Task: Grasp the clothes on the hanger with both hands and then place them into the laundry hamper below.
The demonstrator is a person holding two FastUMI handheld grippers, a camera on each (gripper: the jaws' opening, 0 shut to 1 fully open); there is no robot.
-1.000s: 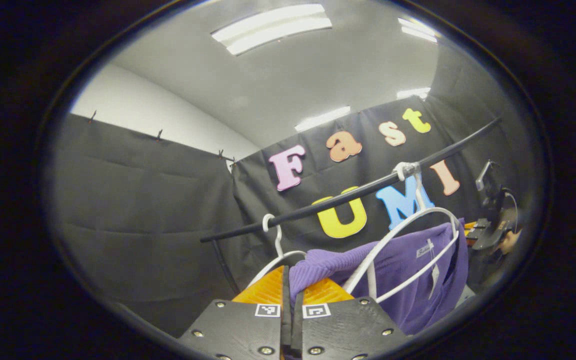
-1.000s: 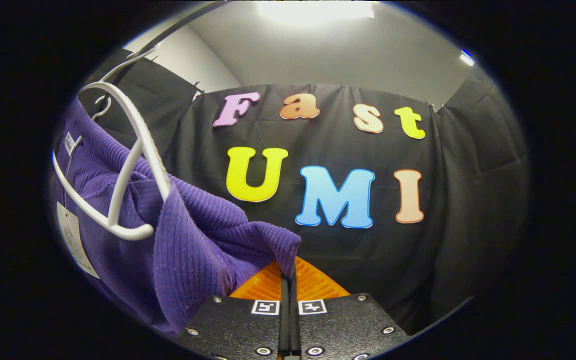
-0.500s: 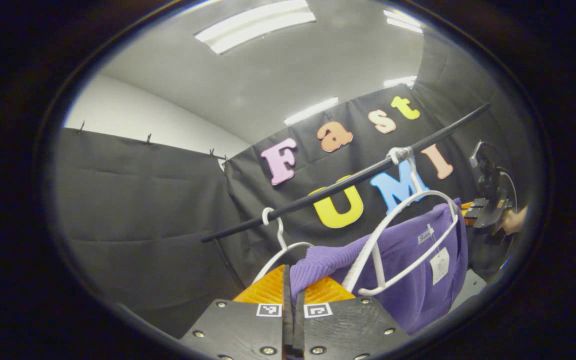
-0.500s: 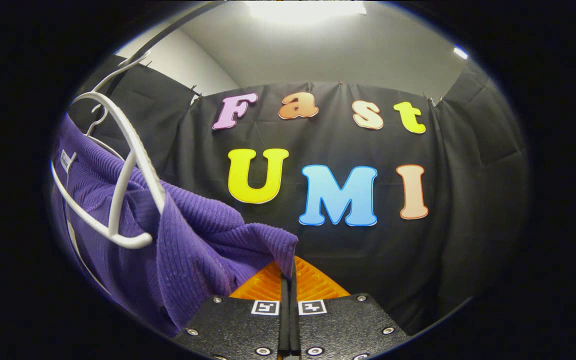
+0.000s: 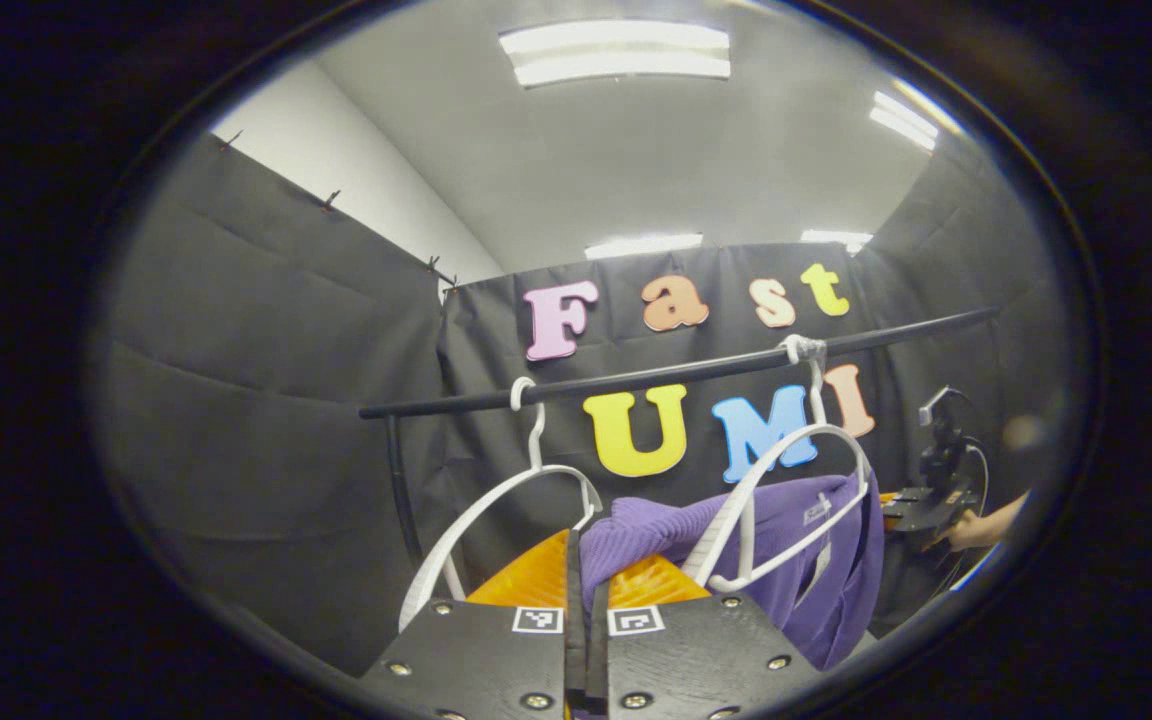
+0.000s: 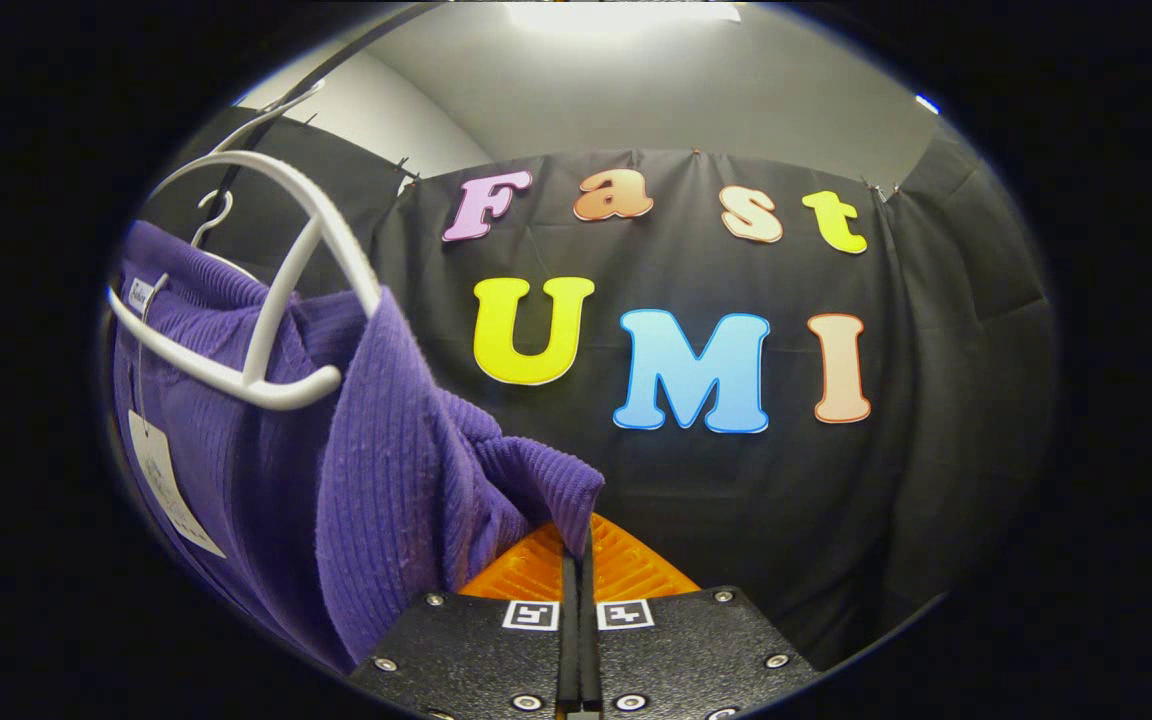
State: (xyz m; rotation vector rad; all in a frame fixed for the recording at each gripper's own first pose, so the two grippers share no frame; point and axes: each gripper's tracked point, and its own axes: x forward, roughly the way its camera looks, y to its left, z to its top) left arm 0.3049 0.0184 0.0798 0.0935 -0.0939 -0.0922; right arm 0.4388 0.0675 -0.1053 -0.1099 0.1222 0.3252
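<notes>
Black cloth walls (image 5: 266, 400) hem me in, with a white ceiling (image 5: 656, 150) and bright strip lights (image 5: 616, 52) overhead.

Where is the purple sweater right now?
In the left gripper view the purple sweater hangs lower right, draped around a white hanger under the black rail, one edge pinched in the left tool.

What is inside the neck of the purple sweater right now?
A white hanger sits inside the purple sweater, its lower bar and one shoulder exposed. A paper tag hangs from the collar. The hanger's far shoulder is covered by knit.
</notes>
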